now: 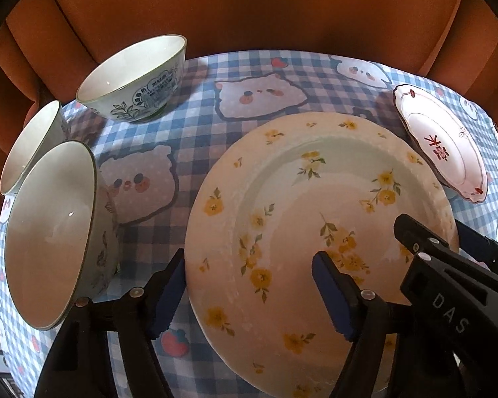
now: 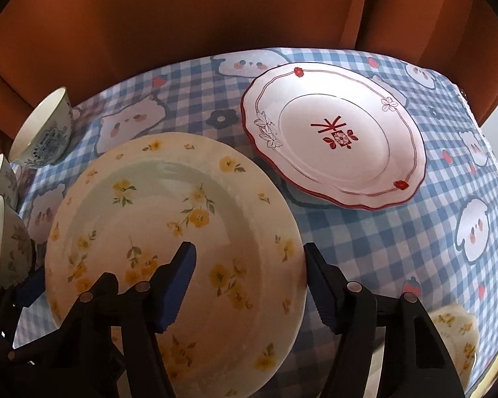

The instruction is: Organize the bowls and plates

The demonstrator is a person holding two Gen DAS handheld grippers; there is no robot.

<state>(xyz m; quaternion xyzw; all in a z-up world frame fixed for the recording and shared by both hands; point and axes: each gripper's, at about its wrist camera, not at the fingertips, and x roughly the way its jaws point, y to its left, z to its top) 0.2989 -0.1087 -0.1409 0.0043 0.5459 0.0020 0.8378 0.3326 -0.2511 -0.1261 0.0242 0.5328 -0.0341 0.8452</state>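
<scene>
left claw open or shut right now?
Open. The left claw has its blue pads spread wide, one on each side of the near-left rim of the cream round yellow-flowered ceramic plate, gripping nothing.

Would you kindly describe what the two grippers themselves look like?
Both are matte black plastic. The left gripper and the right gripper each have two angular fingers lined with dark blue ribbed pads and small round silver pins at the joints. In the left wrist view, the right gripper's body bears pale letters reading DAS. No cables or sleeves show.
</scene>
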